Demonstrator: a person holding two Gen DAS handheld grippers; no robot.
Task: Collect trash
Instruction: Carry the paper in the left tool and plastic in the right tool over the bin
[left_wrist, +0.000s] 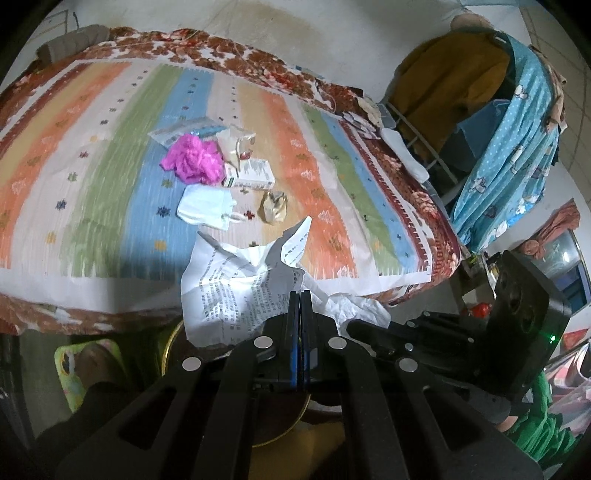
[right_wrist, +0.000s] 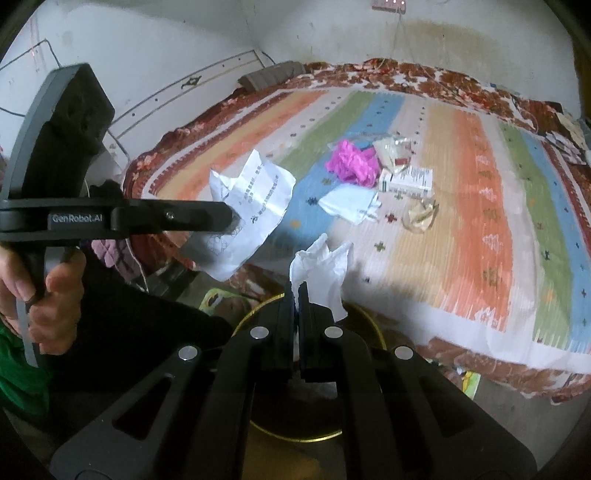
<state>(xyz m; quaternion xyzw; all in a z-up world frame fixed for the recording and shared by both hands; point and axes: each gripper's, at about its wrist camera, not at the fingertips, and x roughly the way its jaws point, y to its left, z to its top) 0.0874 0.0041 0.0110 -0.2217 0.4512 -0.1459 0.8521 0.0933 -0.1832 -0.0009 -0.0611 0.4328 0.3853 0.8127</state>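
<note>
My left gripper (left_wrist: 300, 295) is shut on a crumpled printed paper sheet (left_wrist: 236, 284), held over the bed's near edge; it also shows in the right wrist view (right_wrist: 255, 199). My right gripper (right_wrist: 297, 288) is shut on a crumpled white tissue (right_wrist: 321, 269), which also shows in the left wrist view (left_wrist: 354, 306). Both hang above a round gold-rimmed bin (right_wrist: 373, 328). On the striped bedspread (left_wrist: 92, 166) lie a pink crumpled bag (left_wrist: 194, 158), a medicine box (left_wrist: 251, 175), a white folded tissue (left_wrist: 205, 206), a brown crumpled wrapper (left_wrist: 274, 206) and clear packets (left_wrist: 184, 131).
A rack with a yellow garment (left_wrist: 450, 81) and a blue patterned cloth (left_wrist: 517, 147) stands right of the bed. A green slipper (left_wrist: 85, 369) lies on the floor by the bin. A grey pillow (right_wrist: 273, 77) lies at the bed's far end by the wall.
</note>
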